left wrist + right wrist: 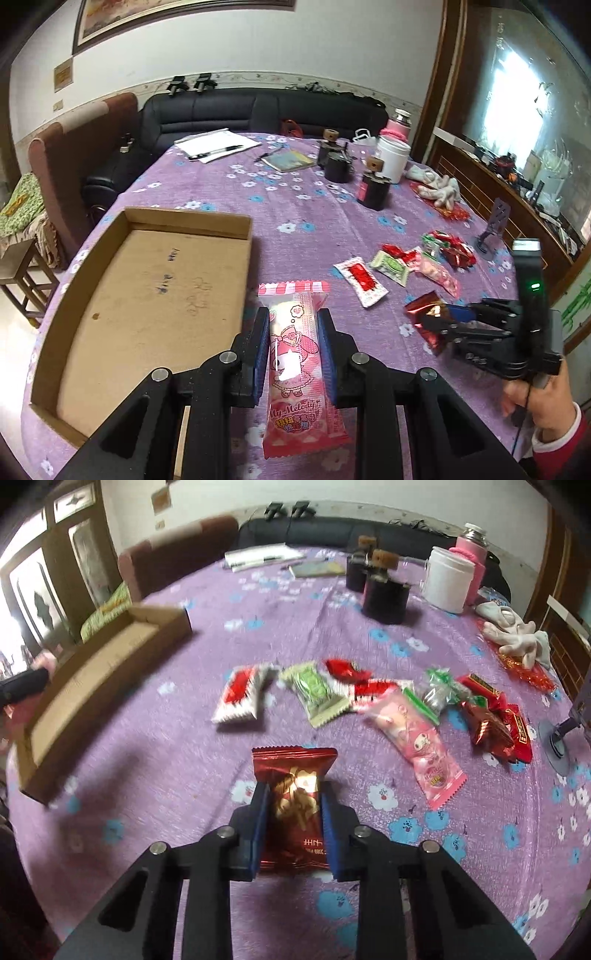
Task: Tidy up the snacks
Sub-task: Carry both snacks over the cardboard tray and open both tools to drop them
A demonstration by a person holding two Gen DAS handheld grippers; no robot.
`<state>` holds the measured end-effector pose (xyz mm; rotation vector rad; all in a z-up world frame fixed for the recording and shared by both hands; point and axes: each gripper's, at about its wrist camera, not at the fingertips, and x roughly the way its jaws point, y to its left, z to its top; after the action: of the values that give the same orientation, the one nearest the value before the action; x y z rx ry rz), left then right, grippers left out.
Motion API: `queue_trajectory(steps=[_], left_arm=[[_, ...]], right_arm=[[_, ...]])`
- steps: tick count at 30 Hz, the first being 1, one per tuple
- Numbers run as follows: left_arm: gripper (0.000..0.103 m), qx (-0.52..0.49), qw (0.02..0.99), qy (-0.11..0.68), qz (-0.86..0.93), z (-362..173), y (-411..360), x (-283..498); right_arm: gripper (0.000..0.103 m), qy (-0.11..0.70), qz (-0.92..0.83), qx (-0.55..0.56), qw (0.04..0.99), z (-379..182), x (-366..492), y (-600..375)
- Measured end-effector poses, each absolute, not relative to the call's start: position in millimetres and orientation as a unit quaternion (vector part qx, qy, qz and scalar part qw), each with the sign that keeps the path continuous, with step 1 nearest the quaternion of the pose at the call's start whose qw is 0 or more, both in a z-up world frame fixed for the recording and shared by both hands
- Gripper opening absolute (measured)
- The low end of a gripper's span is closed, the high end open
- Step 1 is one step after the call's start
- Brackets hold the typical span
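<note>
Both grippers loaded, one snack each

Left gripper (293, 347) is clamped on a long pink My Melody wrapper (295, 365), held level just right of the shallow brown cardboard tray (147, 295). Right gripper (293, 823), further right of the tray, pinches a shiny dark-red foil packet (295, 805) above the purple flowered tablecloth (147, 812).

A purple tablecloth (207, 184) is showing a scatter of white and blue flowers, and on it a plain brown cardboard box (147, 295) is sitting. The pink snack packet (297, 365) is carrying a checked band and a cartoon girl in pink, while the foil snack packet (295, 805) is gleaming dark red with gold print. Blue pads are lining the black left gripper (293, 354) and black right gripper (293, 827).
</note>
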<state>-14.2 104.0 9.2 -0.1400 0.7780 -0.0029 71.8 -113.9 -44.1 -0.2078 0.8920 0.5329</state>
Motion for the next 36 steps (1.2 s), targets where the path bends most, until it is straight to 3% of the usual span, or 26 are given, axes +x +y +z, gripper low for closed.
queue_trajectory(steps=[13,36], left_arm=[[0.026,-0.07,0.929,0.359,0.061,17.8,138.1,-37.7],[0.026,-0.108,0.885,0.412,0.187,-38.9,251.6,-54.3]], right_arm=[[0.026,0.378,0.347,-0.069,0.855,11.0,40.1,-55.3],[0.026,0.394,0.459,-0.133,0.785,-19.5,5.0,128.0]])
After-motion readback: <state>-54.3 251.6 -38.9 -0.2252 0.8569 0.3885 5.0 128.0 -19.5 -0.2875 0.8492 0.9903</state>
